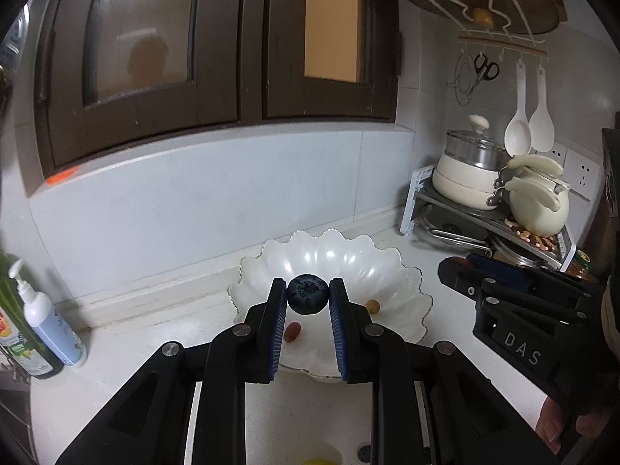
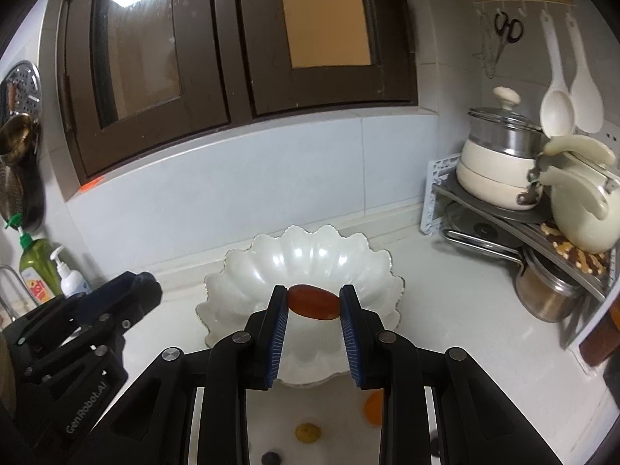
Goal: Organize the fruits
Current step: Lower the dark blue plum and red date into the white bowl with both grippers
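A blueberry [image 1: 307, 295] is grasped in the left tool [image 1: 308, 294], a red grape [image 2: 314, 302] in the right tool [image 2: 314, 303], both over the scalloped bowl [image 1: 403, 271] near the desk's back edge. Either could be squashed or rolled out. Loose fruit [image 2: 308, 432] lies in front; the pot rack [image 2: 503, 209] crowds the right back corner.

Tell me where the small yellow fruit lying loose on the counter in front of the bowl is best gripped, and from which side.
Grip the yellow fruit across its middle, coming from above with the tongs straddling it. It is small and rounded, lying flat on the white counter with no stem to hold. Both tongs are occupied now: the left holds a blueberry, the right a red fruit.
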Demonstrator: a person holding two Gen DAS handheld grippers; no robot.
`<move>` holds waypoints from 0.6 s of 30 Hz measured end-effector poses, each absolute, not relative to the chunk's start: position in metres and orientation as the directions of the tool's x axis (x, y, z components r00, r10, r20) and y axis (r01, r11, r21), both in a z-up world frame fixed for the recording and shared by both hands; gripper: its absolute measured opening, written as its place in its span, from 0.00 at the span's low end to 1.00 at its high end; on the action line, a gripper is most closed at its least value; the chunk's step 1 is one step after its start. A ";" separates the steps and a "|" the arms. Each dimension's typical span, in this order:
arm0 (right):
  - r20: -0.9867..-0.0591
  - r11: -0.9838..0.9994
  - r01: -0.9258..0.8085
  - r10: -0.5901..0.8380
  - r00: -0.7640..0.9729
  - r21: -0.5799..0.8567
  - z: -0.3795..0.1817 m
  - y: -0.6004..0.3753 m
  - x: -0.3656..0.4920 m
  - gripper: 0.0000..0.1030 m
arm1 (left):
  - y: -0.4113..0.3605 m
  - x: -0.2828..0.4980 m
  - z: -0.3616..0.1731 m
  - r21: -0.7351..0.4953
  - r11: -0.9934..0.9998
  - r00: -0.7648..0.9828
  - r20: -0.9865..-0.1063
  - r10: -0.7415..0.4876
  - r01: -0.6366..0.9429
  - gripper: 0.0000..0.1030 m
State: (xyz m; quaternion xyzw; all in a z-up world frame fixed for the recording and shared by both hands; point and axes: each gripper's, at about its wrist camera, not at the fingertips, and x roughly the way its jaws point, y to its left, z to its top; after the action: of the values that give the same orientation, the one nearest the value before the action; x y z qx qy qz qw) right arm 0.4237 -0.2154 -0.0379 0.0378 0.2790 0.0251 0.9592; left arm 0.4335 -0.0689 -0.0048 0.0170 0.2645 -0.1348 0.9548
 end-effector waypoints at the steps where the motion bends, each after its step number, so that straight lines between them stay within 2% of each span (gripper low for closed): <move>1: -0.538 0.996 -0.027 0.068 0.840 0.083 -0.039 -0.215 0.428 0.28 | -0.069 0.438 -0.006 -0.045 0.964 0.818 -0.519 -0.248 0.264 0.22; 8: -0.593 0.996 -0.026 0.073 0.802 0.087 -0.049 -0.214 0.459 0.28 | -0.068 0.472 -0.017 -0.090 0.964 0.768 -0.588 -0.255 0.251 0.22; 18: -0.672 0.997 -0.018 0.061 0.738 0.070 -0.067 -0.216 0.504 0.28 | -0.076 0.512 -0.032 -0.070 0.964 0.710 -0.663 -0.237 0.256 0.22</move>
State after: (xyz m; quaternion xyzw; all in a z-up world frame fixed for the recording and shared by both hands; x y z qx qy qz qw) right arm 0.5045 -0.2164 -0.0668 0.0296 0.3610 0.0211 0.9319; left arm 0.5120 -0.0756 -0.0321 0.0138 0.3568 -0.1333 0.9245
